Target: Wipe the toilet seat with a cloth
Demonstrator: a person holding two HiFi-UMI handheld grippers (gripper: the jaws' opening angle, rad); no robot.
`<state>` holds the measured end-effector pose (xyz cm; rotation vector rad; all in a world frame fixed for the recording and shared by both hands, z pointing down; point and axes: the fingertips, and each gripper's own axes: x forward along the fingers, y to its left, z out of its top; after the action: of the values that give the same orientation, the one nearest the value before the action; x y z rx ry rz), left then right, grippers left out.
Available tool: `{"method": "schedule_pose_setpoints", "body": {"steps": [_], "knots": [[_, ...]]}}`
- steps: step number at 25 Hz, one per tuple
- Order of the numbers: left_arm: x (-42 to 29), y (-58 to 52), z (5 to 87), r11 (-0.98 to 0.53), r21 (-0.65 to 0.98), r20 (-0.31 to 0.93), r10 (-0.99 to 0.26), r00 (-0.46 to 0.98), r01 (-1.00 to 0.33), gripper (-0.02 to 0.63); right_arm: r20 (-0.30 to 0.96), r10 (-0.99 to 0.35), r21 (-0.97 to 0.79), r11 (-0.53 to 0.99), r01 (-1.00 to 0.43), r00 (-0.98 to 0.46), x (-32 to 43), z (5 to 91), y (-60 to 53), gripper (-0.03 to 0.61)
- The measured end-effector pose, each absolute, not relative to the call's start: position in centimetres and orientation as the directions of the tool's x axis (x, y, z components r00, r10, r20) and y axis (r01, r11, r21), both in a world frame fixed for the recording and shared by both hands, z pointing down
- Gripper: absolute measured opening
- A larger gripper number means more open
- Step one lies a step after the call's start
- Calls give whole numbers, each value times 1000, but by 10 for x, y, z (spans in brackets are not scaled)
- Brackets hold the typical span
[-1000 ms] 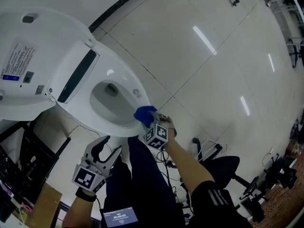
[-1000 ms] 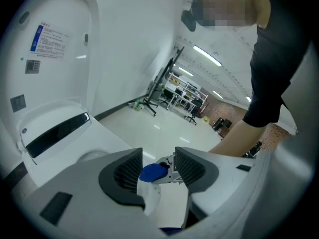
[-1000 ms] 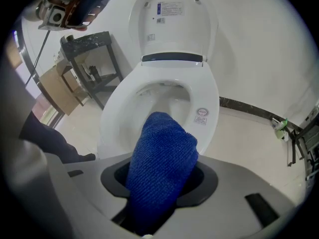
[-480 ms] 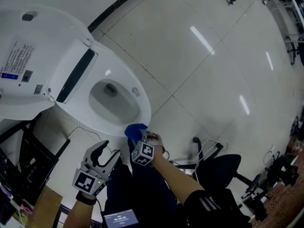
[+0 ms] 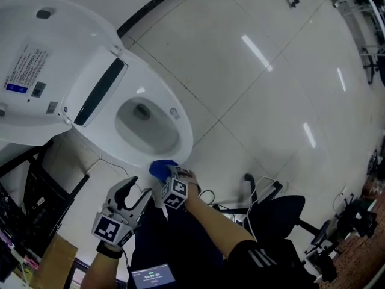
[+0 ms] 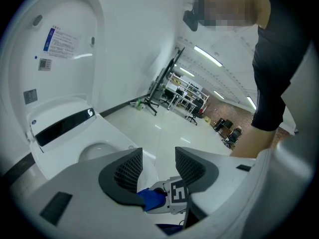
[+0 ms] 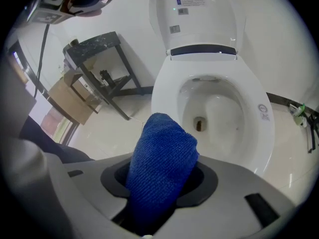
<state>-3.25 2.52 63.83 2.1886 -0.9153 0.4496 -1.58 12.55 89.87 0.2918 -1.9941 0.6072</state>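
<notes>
A white toilet stands with its lid (image 5: 36,71) raised and its seat (image 5: 183,131) around the open bowl (image 7: 214,108). My right gripper (image 5: 165,173) is shut on a folded blue cloth (image 5: 160,168) at the seat's front rim (image 7: 159,101); whether the cloth touches the rim I cannot tell. In the right gripper view the cloth (image 7: 159,168) sticks up between the jaws. My left gripper (image 5: 129,192) hangs open below the bowl, empty, and its own view shows the cloth (image 6: 151,199) and the right gripper's marker cube (image 6: 178,193) beyond its jaws.
Glossy tiled floor (image 5: 271,89) spreads to the right. A dark metal stand (image 7: 97,59) and a cardboard box (image 7: 70,103) sit left of the toilet. Cables and a black chair base (image 5: 271,203) lie near my legs. A small screen (image 5: 151,276) shows at the bottom edge.
My right gripper has carried the blue cloth leftward and down along the seat's front rim, toward the near edge. The left gripper has barely moved.
</notes>
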Motion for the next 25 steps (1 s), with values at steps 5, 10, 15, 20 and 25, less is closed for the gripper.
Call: {"method": "schedule_pose_setpoints", "body": {"steps": [5,10,15,20,25], "knots": [[-39,26,618,-506,476,527,-491,694,-720,212,799,-66,-331,781,-529,-598,-6,842,83,207],[-46,22,578,-539,453,478,-526,703,-710,212,712,-235,-330,721,-610,-662,26,748,19,209],[-58,32,521,-594,405,424,-551,718,-695,212,650,-392,-286,668,-687,-651,59,650,-7,210],[-82,70,453,-635,370,364,-573,735,-678,212,581,-544,-291,556,-779,-605,69,556,28,212],[-123,136,381,-672,323,298,-595,746,-666,212,467,-667,-306,494,-814,-580,51,450,90,207]]}}
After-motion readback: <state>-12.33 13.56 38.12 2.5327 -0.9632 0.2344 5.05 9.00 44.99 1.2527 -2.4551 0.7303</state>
